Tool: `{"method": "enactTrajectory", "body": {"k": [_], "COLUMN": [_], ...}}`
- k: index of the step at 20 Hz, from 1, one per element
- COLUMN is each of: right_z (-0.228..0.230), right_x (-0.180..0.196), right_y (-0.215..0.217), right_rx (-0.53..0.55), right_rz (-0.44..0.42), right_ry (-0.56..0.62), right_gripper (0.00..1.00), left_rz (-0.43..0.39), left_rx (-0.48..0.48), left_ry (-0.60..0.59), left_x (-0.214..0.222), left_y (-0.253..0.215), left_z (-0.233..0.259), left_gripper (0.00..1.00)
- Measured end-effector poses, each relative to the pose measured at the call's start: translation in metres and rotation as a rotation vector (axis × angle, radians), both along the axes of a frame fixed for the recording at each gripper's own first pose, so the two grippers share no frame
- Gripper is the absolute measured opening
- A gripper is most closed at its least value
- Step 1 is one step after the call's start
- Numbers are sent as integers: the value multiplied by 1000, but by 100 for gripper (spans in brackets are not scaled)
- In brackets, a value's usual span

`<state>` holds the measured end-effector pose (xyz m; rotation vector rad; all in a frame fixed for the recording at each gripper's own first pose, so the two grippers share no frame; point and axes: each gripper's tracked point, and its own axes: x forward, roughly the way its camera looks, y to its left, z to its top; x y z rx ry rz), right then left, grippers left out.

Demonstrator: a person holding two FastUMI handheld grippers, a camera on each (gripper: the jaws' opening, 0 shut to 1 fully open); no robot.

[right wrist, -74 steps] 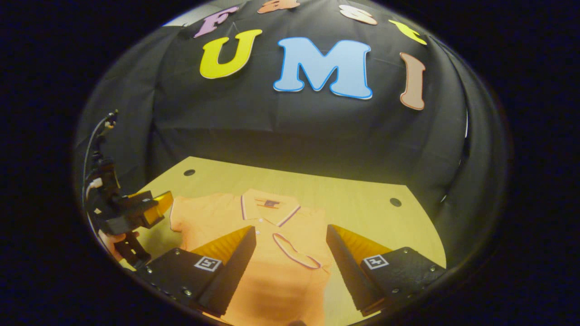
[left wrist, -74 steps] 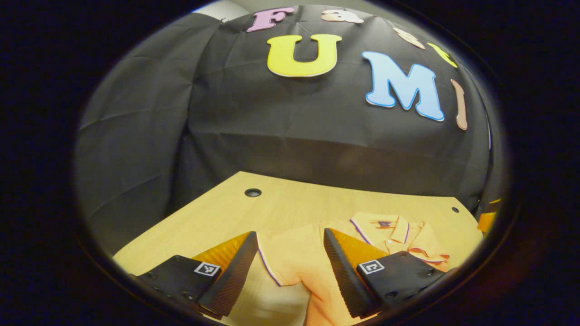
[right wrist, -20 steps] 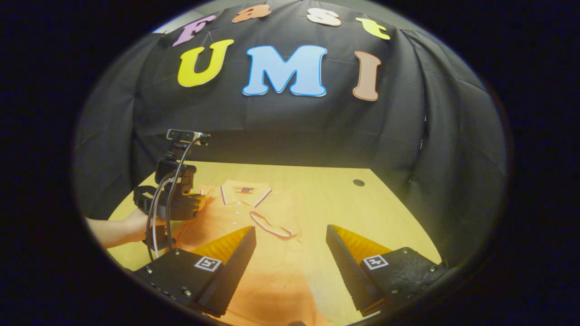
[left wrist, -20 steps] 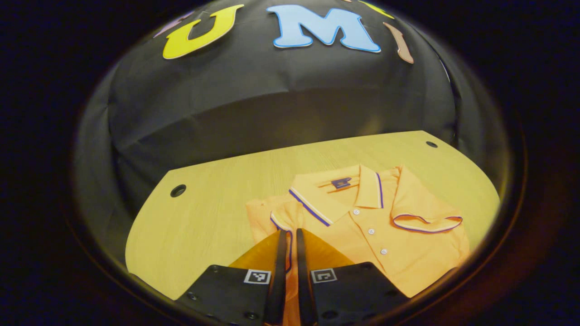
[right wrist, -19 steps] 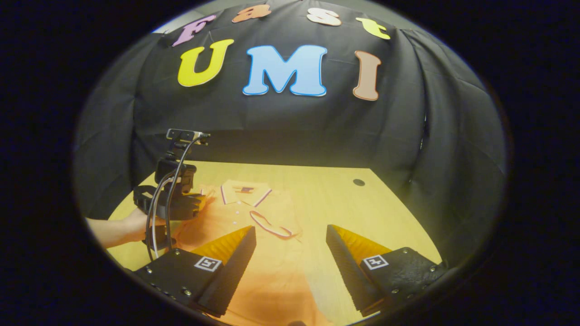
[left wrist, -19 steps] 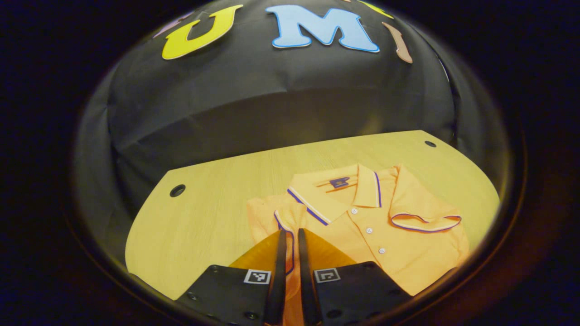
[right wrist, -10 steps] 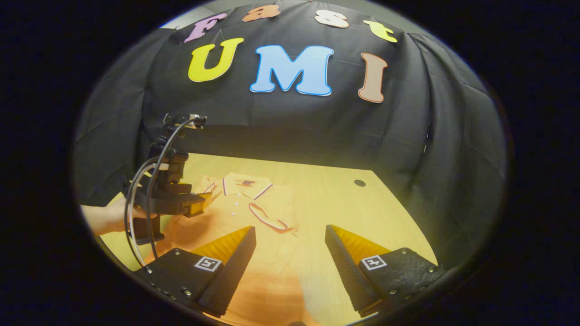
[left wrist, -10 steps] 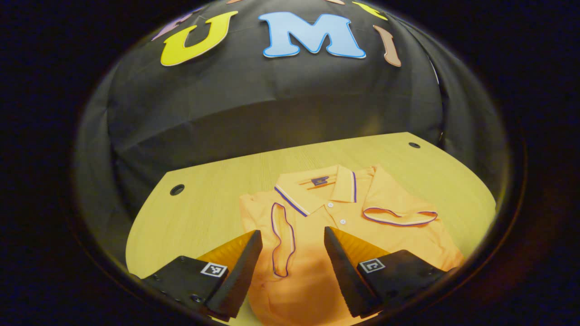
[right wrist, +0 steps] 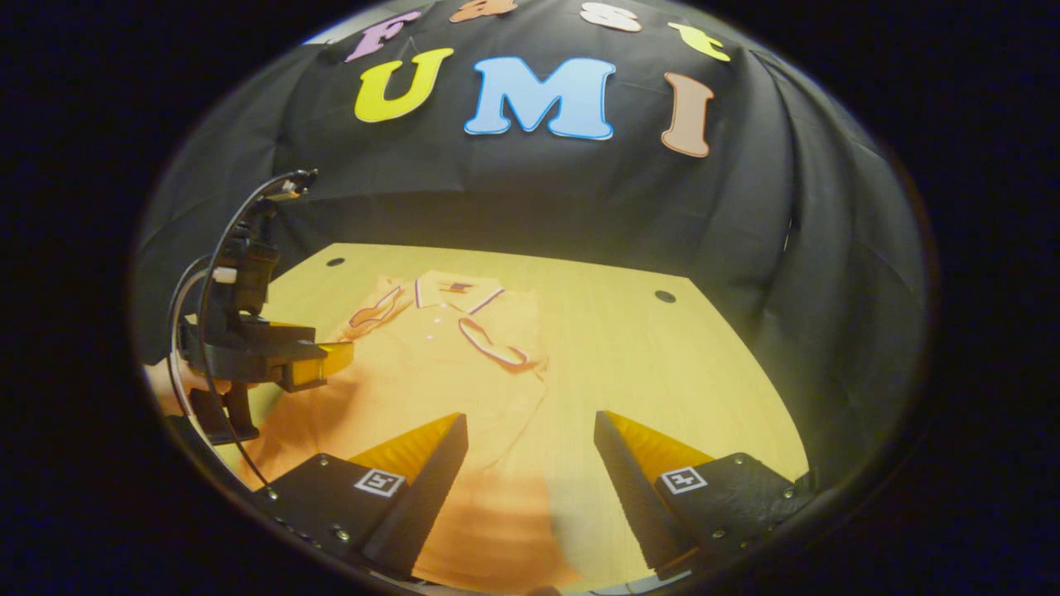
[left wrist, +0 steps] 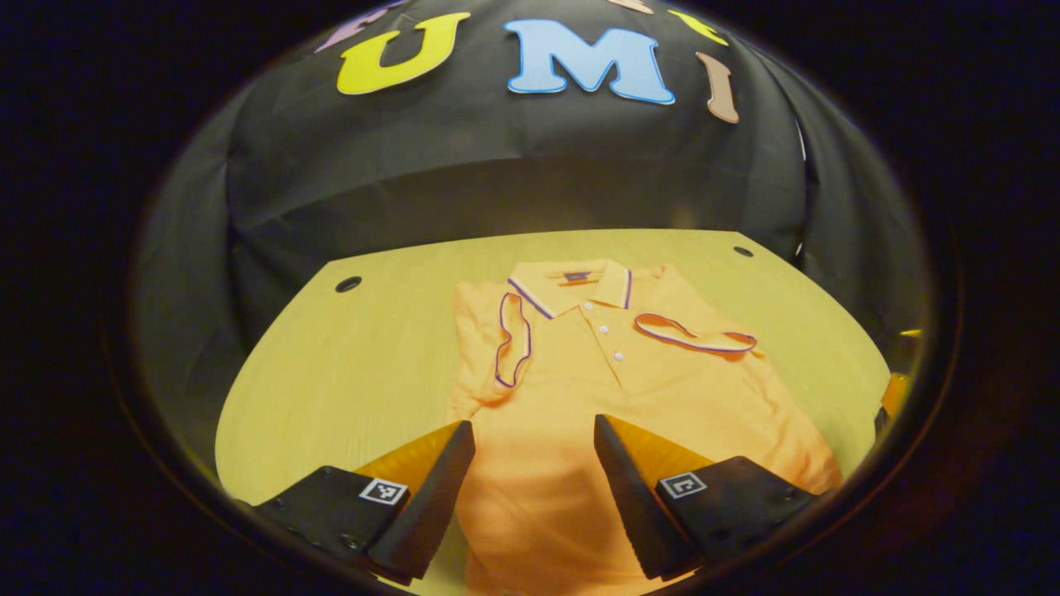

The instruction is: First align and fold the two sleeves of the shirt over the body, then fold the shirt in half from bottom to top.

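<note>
With both sleeves lying folded over the shirt (left wrist: pixel 580 389), I judge stage one done.
Shirt flat on table (left wrist: pixel 364 364); left gripper (left wrist: pixel 530 488) and right gripper (right wrist: pixel 530 488) gape empty near its hem; bottom-to-top fold remains.

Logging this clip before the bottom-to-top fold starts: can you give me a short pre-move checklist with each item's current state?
1. Left sleeve folded over the body of the orange polo shirt: ok.
2. Right sleeve folded over the body: ok, though it lies at a slant, not matching the left one.
3. Left gripper open and holding nothing: ok, fingers apart above the lower body.
4. Right gripper open and holding nothing: ok, fingers apart above the shirt's right edge.
5. Bottom hem within sight for grasping: cannot tell, it lies below both views' edges.
6. Light wooden table bare around the collar where the hem would land: ok.
</note>
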<state>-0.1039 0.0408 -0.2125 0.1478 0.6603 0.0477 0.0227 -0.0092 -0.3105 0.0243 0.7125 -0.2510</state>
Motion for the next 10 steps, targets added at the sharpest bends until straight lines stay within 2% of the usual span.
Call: {"method": "enactTrajectory", "body": {"k": [2, 5, 6, 7, 10], "right_z": [-11, -27, -31, -35, -44], "right_x": [-11, -29, -36, -43, -62], "right_y": [5, 12, 14, 16, 19], "right_rx": [11, 18, 22, 24, 30], "right_rz": [14, 37, 42, 43, 47], "right_ry": [28, 73, 87, 100, 134], "right_gripper": [96, 96, 96, 96, 96], "left_rz": [17, 34, 34, 29, 14], "left_rx": [-15, -15, -10, -4, 12], "left_ry": [19, 46, 55, 61, 72], "left_x": [-22, -58, -70, -82, -112], "left_y": [3, 12, 17, 22, 35], "left_z": [0, -4, -6, -8, -10], "left_gripper": [95, 97, 97, 92, 95]}}
